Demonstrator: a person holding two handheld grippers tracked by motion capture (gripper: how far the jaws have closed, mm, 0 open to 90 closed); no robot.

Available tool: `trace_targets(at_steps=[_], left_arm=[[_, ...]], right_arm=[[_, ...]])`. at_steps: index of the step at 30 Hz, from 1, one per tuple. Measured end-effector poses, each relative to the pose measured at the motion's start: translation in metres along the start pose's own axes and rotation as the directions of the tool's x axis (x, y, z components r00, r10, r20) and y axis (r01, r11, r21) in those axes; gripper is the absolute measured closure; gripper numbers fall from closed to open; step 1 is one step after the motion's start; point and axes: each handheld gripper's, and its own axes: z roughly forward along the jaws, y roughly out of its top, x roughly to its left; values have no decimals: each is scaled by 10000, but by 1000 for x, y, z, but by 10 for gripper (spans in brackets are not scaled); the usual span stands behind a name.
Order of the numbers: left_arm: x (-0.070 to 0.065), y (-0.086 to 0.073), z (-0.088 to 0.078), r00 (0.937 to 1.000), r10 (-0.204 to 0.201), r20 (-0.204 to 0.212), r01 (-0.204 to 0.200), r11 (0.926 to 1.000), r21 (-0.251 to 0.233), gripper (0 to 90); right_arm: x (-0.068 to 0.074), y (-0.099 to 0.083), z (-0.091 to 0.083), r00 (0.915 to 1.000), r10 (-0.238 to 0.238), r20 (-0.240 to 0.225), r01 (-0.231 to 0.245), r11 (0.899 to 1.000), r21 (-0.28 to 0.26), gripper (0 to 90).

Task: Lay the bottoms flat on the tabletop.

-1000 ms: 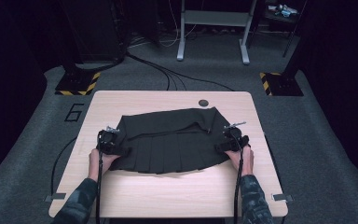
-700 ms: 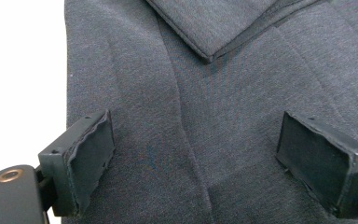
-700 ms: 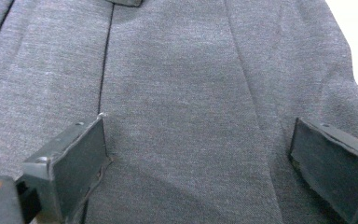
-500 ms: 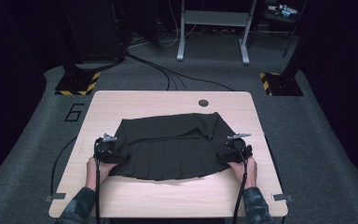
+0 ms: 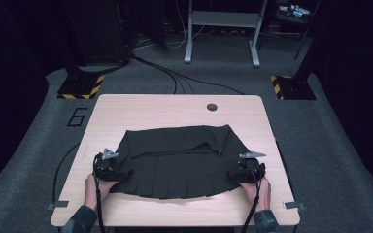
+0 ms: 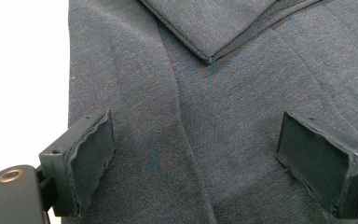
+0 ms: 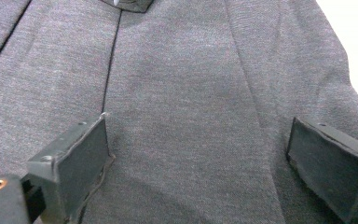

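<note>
High view frames a dark pleated skirt (image 5: 179, 160) spread flat on the near half of the light wooden table (image 5: 175, 109), waistband side away from the person, with one upper corner folded back over the cloth. The left gripper (image 5: 110, 170) sits at the skirt's left edge and the right gripper (image 5: 242, 172) at its right edge, each held by a hand (image 5: 97, 187) coming in from the bottom; placed symmetrically like this, they seem set to take both side hems at once so the garment can be pulled or folded evenly. Left gripper view shows what the overhead cannot: the jaws stand wide apart over the fabric with nothing pinched between them, and the folded corner's stitched edge lies just ahead. Right gripper view likewise shows open jaws hovering over plain cloth, with a seam line running up between them and the skirt's edge curving off near the white table.
</note>
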Motion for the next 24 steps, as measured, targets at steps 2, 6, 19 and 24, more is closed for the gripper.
trace_targets(at_steps=[2,6,19,24], left_arm=[[0,-3,-2,10000,51,23,-51,9999,-120,110],[-1,-9,-7,9999,108,90,-107,9998,-147,113],[2,-12,-24,9995,-196,230,196,9998,9,82],[-2,7,-36,9996,-140,231,152,9985,-533,80]], right_arm=[[2,-5,-3,10000,-28,35,28,9999,-115,56],[8,-14,-10,10000,80,19,-80,9999,-127,59],[10,-22,-30,9985,56,-552,-55,10000,29,78],[18,9,-41,9981,-298,-546,266,9979,-586,103]])
